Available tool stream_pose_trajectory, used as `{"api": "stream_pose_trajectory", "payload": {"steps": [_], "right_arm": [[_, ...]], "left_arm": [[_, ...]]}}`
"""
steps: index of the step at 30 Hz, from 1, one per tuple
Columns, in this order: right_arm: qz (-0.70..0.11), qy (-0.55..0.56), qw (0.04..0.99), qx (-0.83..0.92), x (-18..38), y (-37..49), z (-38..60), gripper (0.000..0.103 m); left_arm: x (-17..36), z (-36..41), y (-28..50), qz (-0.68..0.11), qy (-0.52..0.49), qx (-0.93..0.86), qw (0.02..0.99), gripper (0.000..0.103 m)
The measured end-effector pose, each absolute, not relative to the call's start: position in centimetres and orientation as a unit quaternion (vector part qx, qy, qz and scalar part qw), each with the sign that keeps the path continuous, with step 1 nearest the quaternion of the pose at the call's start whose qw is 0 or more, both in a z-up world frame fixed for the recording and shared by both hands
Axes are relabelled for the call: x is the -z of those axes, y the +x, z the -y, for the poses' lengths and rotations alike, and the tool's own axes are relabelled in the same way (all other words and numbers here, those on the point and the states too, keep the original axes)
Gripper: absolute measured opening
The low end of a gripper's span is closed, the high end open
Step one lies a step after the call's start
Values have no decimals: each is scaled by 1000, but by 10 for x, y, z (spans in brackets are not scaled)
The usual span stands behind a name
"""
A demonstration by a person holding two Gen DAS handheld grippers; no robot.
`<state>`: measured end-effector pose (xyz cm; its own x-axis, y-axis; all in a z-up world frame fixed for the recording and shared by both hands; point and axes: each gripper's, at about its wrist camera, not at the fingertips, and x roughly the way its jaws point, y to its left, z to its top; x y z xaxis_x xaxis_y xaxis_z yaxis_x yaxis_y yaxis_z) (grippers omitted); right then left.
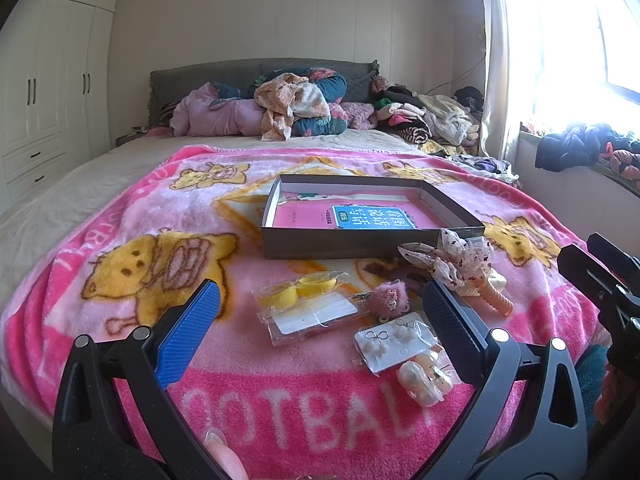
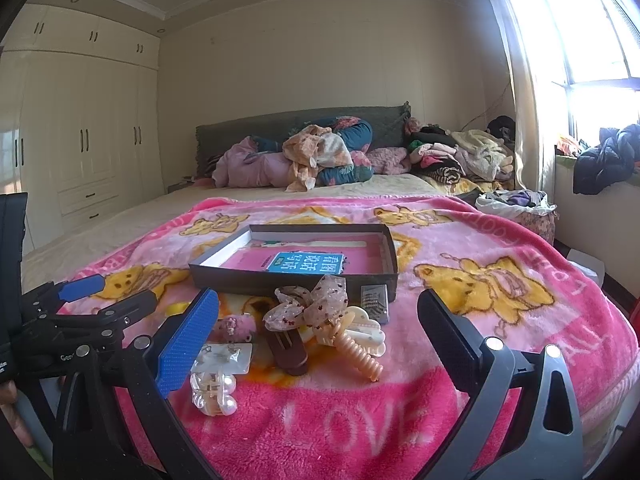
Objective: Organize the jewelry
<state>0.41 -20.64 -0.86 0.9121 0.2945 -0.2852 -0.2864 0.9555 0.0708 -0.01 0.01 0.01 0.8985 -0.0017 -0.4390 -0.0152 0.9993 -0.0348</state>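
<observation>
Bed blanket (image 1: 120, 208) strewn with trinkets before an open box (image 1: 352, 246). Both claws, left (image 1: 320, 312) and right (image 2: 318, 318), gape wide, empty. Nothing sorted yet; next likely needs a pinch on one piece.

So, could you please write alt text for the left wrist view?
The open left gripper hovers over hair accessories and packaged earrings scattered on a pink cartoon blanket. Behind them sits a shallow grey box holding a pink booklet.

Left gripper (image 1: 320, 312) and right gripper (image 2: 318, 312) gape wide (both tilted slightly downward).
</observation>
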Motion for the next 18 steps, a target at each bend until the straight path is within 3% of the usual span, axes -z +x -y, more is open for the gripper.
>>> {"api": "stream_pose_trajectory", "payload": {"steps": [18], "right_arm": [[-149, 17, 977, -149, 8, 6, 210, 97]], "left_arm": [[0, 0, 0, -226, -19, -3, 974, 93]]}}
